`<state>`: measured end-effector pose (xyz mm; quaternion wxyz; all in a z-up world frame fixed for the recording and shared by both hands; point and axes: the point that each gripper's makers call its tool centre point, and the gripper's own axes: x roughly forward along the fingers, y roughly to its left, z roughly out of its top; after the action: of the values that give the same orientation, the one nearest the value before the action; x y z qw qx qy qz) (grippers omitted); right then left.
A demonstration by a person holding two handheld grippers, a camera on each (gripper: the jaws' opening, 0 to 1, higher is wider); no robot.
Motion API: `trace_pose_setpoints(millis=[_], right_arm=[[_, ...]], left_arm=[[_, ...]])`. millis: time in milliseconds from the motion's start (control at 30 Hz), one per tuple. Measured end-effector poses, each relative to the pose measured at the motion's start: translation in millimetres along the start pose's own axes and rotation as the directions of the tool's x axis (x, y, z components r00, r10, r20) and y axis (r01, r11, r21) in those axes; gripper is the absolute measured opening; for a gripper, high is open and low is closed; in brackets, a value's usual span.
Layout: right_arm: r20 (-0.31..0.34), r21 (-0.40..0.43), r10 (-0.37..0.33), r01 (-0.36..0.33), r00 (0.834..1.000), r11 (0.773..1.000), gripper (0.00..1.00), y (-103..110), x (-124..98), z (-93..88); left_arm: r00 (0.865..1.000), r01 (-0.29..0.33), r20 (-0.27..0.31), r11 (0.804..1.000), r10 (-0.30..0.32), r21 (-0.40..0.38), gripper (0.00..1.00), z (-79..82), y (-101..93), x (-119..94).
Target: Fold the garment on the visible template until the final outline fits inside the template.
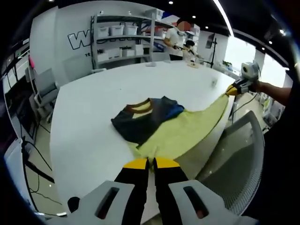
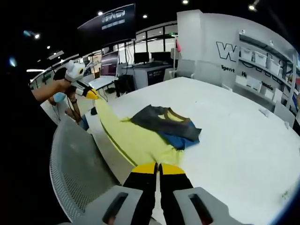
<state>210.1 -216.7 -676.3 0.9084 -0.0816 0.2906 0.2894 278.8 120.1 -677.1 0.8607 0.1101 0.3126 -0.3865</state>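
Garment point(image 1: 164, 126), yellow-green with dark grey, brown and blue parts, lies near the white table's point(image 1: 93, 131) edge, its dark part bunched toward the table's middle. Left gripper point(image 1: 147, 163) is clamped on one yellow-green corner at that edge; right gripper point(image 2: 158, 168) is clamped on the other corner, lifting it off the table. Grey mesh chair point(image 2: 77, 164) stands just beside the table, under the stretched hem
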Motion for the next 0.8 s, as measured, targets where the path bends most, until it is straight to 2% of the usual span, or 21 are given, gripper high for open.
trace_pose_setpoints(millis=[367, 800], right_arm=[[0.032, -0.054, -0.04, 0.042, 0.999, 0.998, 0.0, -22, 11, 23.0], [0.061, -0.069, -0.088, 0.092, 0.994, 0.993, 0.0, -48, 22, 45.0]], left_arm=[[0.999, -0.034, 0.023, 0.999, 0.033, 0.027, 0.05, 24.4, 17.8, 8], [0.996, -0.07, 0.05, 0.996, 0.068, 0.046, 0.05, 59.9, 39.2, 23]])
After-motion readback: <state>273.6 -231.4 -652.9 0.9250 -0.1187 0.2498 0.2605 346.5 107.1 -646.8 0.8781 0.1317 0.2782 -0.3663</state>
